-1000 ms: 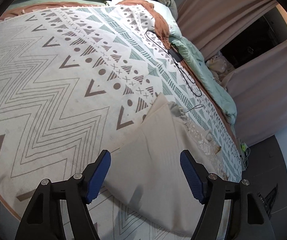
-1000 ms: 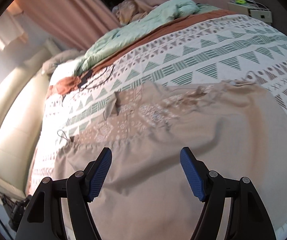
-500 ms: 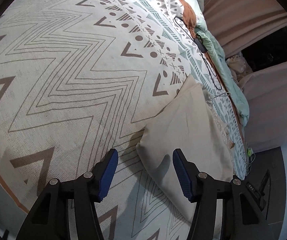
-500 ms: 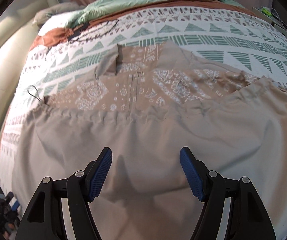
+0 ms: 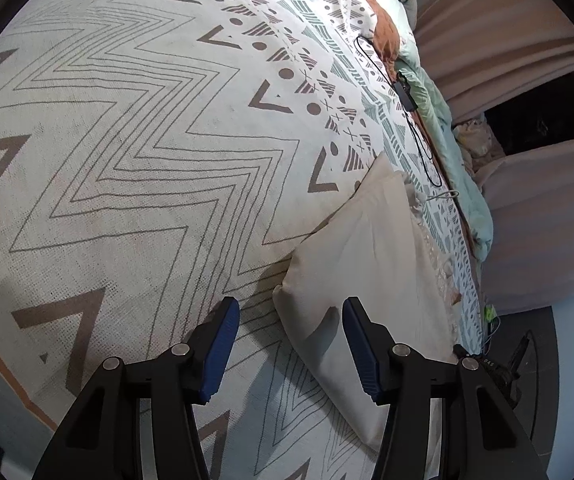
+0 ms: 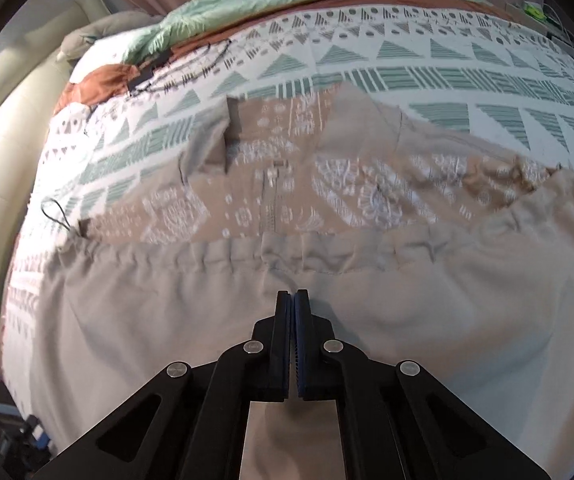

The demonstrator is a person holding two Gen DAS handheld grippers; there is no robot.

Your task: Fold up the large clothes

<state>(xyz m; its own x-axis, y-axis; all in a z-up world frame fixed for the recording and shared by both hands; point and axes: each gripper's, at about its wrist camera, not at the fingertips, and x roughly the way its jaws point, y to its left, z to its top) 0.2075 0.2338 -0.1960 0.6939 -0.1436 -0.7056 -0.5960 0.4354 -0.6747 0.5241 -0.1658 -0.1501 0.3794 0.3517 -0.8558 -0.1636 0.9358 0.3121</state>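
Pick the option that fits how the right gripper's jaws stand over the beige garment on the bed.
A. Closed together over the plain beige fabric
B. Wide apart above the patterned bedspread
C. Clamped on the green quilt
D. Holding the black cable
A: in the right wrist view the right gripper has its jaws pressed together with no gap, over the plain lower part of the beige garment, just below its gathered seam.

Soft, even indoor light, strong fisheye bending with dark vignetted corners, slight blur in the right view.
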